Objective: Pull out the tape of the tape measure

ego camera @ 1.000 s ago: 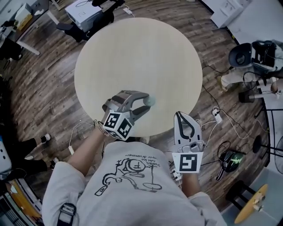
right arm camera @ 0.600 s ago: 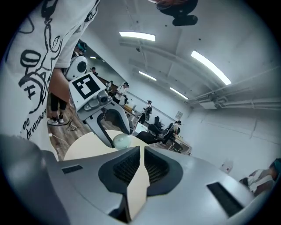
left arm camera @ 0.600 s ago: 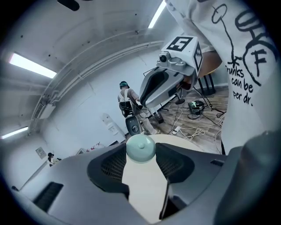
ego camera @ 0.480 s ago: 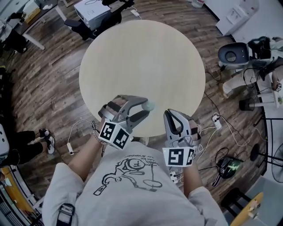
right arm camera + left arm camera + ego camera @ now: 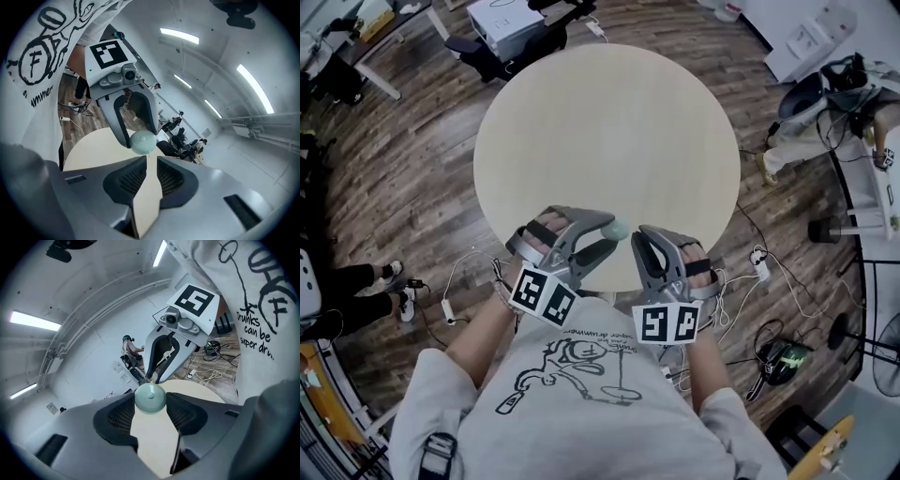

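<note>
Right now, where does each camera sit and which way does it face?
Head view: on the person's head, looking steeply down at the round table; shirt, left gripper and right gripper show.
Left gripper view: rides the left gripper, looks along its fingers at the tape measure they clamp, right gripper beyond.
Right gripper view: rides the right gripper, faces the left one.
Both gripper views share the tape measure and shirt.

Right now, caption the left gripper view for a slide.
Left tongs grip the pale green tape measure; right tongs face them.
</note>
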Available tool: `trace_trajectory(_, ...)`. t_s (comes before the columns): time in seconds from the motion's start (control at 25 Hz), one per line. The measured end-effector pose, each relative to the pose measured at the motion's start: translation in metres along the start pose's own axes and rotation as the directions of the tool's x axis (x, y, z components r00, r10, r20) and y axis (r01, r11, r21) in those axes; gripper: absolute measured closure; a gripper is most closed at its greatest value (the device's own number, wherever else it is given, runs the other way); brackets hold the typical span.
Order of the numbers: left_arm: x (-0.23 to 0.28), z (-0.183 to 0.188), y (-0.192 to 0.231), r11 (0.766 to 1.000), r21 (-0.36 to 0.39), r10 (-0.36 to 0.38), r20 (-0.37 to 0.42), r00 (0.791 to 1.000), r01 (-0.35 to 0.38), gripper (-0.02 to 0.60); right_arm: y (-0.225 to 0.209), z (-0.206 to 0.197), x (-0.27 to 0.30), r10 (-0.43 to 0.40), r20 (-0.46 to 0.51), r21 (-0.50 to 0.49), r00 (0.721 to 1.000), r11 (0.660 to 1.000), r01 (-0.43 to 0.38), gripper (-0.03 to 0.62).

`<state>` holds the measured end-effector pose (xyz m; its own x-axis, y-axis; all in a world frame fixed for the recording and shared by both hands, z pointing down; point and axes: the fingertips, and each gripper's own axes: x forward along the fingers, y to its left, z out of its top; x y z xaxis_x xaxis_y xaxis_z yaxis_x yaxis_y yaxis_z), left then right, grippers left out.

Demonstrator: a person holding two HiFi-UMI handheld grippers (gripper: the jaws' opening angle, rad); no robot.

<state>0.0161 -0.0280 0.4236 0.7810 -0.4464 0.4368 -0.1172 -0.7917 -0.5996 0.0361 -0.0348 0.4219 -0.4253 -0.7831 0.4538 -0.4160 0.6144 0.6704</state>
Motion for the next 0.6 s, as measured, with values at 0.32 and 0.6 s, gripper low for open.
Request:
trace_trajectory(0.32,-0.0003,-0.0018,-0.0021,1.0,0.028,0.004,-0.014,1.0,-0.004,0.348,0.0063,0.0036,0.0076,0.01,0.001,-0.08,1.0,0.997,-0.01,0.549)
trace_trajectory(0.6,0.0022,-0.0057,-0.0013,0.999,0.051,0.004,-0.021,1.0,-0.003,0.347,0.0069,0.0061,0.007,-0.008,0.041,-0.124,0.999,0.992,0.013,0.582)
